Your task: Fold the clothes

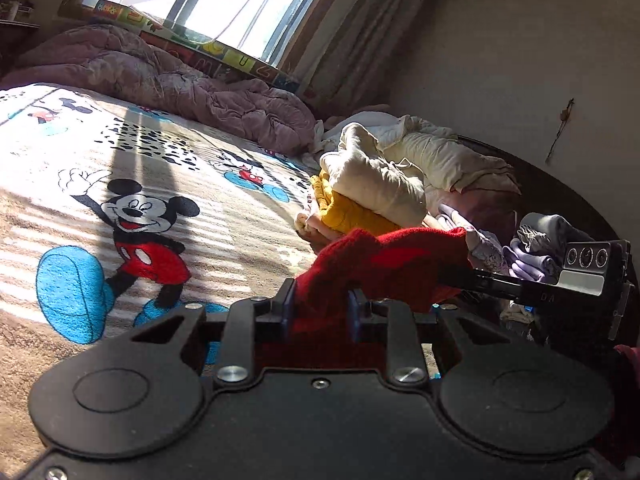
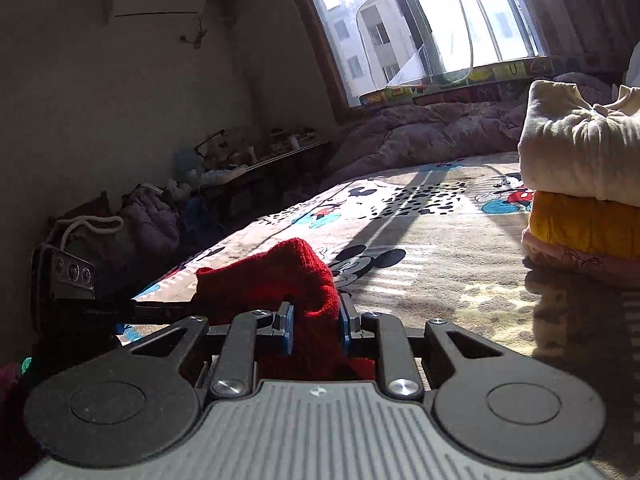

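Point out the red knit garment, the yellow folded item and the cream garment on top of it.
red knit garment (image 1: pixel 384 256), left wrist view, bunched middle.
yellow folded item (image 2: pixel 584 220), right wrist view, front edge.
cream garment (image 2: pixel 576 152), right wrist view, front face.

red knit lower part hidden | folded stack cut off right

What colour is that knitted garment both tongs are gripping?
Red: the knitted garment is plain bright red, clearest in the right wrist view.

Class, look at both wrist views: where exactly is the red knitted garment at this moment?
The red knitted garment is clamped in the jaws of both the left gripper and right gripper, held above the Mickey Mouse blanket, beside the folded stack.
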The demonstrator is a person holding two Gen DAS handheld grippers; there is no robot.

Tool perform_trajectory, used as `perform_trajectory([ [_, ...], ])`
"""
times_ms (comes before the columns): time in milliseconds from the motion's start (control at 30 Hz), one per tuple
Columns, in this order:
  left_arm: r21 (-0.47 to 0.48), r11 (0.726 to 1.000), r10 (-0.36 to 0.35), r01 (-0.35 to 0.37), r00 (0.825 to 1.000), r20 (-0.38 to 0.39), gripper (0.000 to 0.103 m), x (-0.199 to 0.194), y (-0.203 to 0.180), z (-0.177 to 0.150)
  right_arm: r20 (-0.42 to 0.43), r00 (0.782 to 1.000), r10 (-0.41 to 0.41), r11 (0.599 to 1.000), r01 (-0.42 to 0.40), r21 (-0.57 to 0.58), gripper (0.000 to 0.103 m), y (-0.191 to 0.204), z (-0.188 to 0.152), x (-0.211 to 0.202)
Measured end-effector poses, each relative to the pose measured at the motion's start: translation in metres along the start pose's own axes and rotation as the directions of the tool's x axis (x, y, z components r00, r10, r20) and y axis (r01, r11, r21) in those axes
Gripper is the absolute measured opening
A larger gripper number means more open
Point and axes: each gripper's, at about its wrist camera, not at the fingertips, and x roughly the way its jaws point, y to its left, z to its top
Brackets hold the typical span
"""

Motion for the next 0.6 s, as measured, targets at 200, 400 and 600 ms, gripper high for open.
perform_trajectory([
  [200,0.235,0.97,0.057,-0.057,0.998,0.009,0.024,-0.057,-0.056,-0.036,-0.057,0.998,-0.012,0.958,-0.005,-0.287,0.023,0.067,-0.029,-0.05],
  [400,0.481,0.871,0.156,-0.105,0.985,-0.068,0.024,-0.083,-0.088,-0.079,-0.173,0.984,-0.031,0.83,-0.071,-0.554,0.023,0.126,-0.071,-0.079],
  [600,0.624,0.775,0.232,-0.098,0.963,-0.137,0.024,-0.082,-0.101,-0.118,-0.3,0.946,-0.124,0.682,-0.138,-0.718,0.023,0.159,-0.126,-0.078],
])
